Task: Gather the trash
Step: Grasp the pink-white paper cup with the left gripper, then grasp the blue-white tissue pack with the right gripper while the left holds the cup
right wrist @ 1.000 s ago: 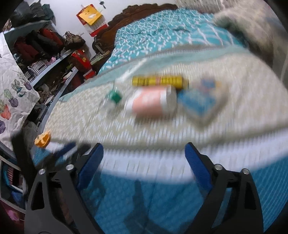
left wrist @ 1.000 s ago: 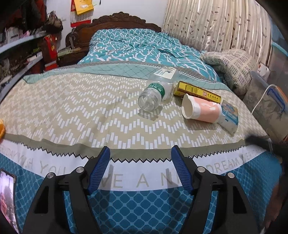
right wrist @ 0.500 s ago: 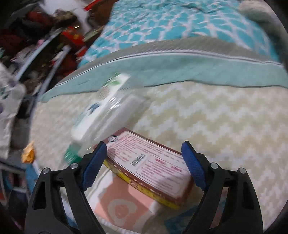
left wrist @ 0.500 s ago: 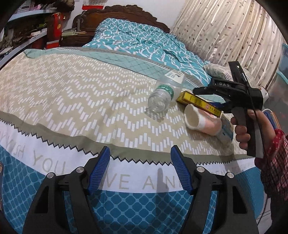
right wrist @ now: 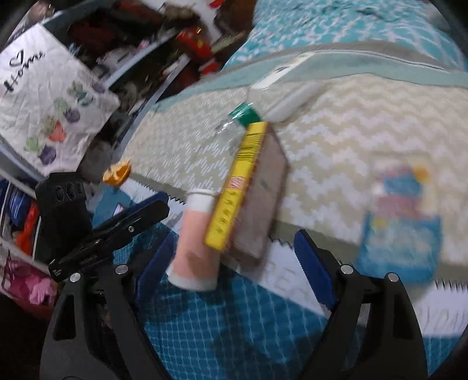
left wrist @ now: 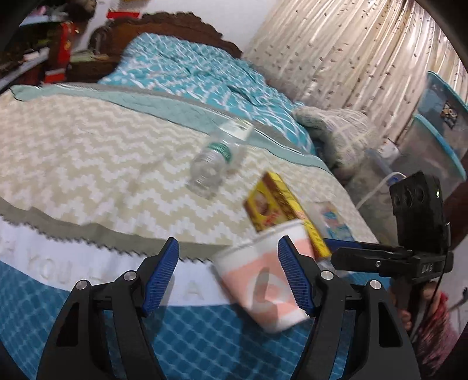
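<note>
Both sets of jaws spread wide gripping nothing, left gripper (left wrist: 228, 274) framing pink-and-white cup (left wrist: 264, 276) lying tilted, rim toward headboard, contents unclear, yellow box (right wrist: 234, 187) lengthwise against it, right gripper (right wrist: 231, 263), clear bottle (left wrist: 215, 163) on bedspread (left wrist: 87, 152).

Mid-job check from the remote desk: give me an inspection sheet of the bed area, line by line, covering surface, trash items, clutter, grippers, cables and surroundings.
Surface: bedspread, chevron pattern, teal border.
Job's things: pink paper cup and yellow box near the bed edge, blurred; clear bottle lying further back; blue packet flat on the cover.
Clutter: orange scrap by the bed edge.
Grippers: left gripper jaws open, cup partly between them; right gripper jaws open, box and cup ahead.
Cables: white cable beside the bed.
Surroundings: curtain, headboard, storage bins, crowded shelves.
</note>
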Tool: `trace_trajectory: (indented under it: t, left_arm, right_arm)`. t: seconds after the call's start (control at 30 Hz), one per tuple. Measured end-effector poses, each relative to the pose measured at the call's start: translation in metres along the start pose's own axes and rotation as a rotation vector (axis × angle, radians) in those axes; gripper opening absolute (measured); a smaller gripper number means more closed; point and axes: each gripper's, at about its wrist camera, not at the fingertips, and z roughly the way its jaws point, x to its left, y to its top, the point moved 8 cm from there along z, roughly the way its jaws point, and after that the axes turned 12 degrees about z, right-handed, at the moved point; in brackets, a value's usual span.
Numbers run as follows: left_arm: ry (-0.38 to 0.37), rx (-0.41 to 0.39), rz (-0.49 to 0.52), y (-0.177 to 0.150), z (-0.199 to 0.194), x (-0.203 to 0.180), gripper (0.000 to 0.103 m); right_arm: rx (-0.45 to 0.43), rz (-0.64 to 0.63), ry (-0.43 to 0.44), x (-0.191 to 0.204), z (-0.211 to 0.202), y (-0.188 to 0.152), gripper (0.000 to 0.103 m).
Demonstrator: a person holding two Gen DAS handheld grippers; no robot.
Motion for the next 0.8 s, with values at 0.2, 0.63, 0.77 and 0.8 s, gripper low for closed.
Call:
trace_trajectory:
  t: [0.2,0.63,0.77,0.8]
  left_arm:
    - [-0.020,0.024,0.035,-0.004,-0.001,-0.024,0.080]
    - [0.180,0.136,0.192,-0.022,0.039,-0.057,0.076]
    - [0.181,0.095,0.221,-0.019,0.027,-0.059,0.044]
    - [0.194,0.087,0.235,-0.019,0.022,-0.060,0.036]
  right_arm:
    - [-0.074,0.087,0.020,-0.014,-0.009,0.000,0.084]
    - [-0.372,0.140,-0.276,-0.069,-0.072,0.025,0.085]
    - [-0.278,0.213,-0.295,-0.102,-0.048,0.023,0.078]
    - [-0.257,0.219,-0.279,-0.104,-0.043,0.022,0.068]
